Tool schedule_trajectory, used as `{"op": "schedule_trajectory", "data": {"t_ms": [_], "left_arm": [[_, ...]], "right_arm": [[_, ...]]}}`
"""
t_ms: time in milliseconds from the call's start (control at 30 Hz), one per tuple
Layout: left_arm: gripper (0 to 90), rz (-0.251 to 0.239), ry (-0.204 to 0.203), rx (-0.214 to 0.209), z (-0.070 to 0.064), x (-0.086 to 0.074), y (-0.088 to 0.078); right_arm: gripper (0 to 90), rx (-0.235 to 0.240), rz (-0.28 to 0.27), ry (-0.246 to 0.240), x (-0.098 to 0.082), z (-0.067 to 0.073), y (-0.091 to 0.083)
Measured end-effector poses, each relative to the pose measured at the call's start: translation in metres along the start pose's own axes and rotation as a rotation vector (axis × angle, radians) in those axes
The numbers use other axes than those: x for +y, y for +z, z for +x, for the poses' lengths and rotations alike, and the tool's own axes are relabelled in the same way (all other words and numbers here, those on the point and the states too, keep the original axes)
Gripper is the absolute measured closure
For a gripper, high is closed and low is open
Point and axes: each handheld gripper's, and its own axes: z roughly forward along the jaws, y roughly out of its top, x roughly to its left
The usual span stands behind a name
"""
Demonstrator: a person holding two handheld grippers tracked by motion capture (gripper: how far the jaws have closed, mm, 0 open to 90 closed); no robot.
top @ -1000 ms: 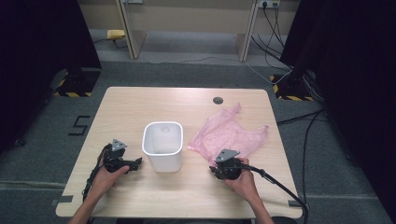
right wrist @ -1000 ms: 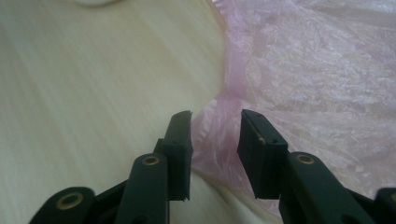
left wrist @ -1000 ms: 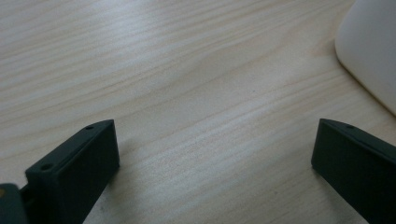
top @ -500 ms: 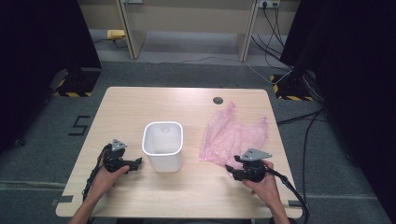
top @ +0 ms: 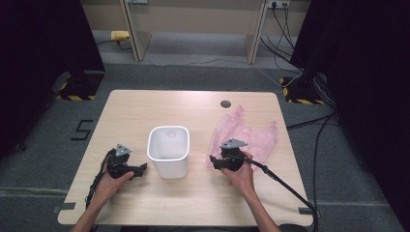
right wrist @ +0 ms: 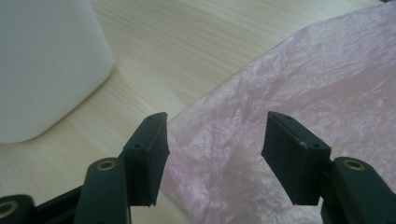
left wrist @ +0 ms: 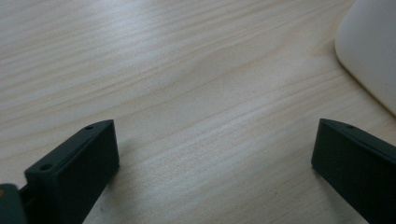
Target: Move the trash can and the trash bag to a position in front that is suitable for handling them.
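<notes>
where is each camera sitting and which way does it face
High view: above the person's side, looking forward and down on the table; both forearms, left gripper, right gripper.
Left gripper view: rides the left gripper, facing bare wood between open jaws, bin at right.
Right gripper view: rides the right gripper, jaws just opening over the pink bag.
All share the white bin.

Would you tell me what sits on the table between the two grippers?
The white bin stands between the left gripper and the right gripper in the high view.
</notes>
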Motion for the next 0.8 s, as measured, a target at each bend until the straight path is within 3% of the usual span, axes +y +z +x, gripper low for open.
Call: {"op": "schedule_trajectory", "data": {"t_ms": [167,233,333,467,533,567,667,733,800], "left_arm": [[0.0,0.000,0.000,0.000,0.000,0.000,0.000],[0.0,0.000,0.000,0.000,0.000,0.000,0.000],[0.0,0.000,0.000,0.000,0.000,0.000,0.000],[0.0,0.000,0.001,0.000,0.000,0.000,0.000],[0.0,0.000,0.002,-0.001,0.000,0.000,0.000],[0.0,0.000,0.002,-0.001,0.000,0.000,0.000],[0.0,0.000,0.002,-0.002,0.000,0.000,0.000],[0.0,0.000,0.002,-0.002,0.000,0.000,0.000],[0.0,0.000,0.002,-0.002,0.000,0.000,0.000]], "right_arm": [[43.1,-0.030,0.052,-0.014,-0.002,-0.001,0.015],[43.2,-0.031,0.086,-0.055,-0.006,-0.001,0.019],[44.1,-0.005,0.082,-0.091,-0.008,0.002,0.017],[44.1,0.107,0.108,-0.183,-0.018,0.011,0.002],[44.1,0.158,0.125,-0.257,-0.026,0.014,-0.010],[44.1,0.158,0.125,-0.257,-0.026,0.014,-0.010],[43.7,0.183,0.139,-0.319,-0.036,0.011,-0.025],[43.1,0.191,0.136,-0.331,-0.038,0.009,-0.029],[41.0,0.204,0.076,-0.311,-0.039,0.003,-0.039]]}}
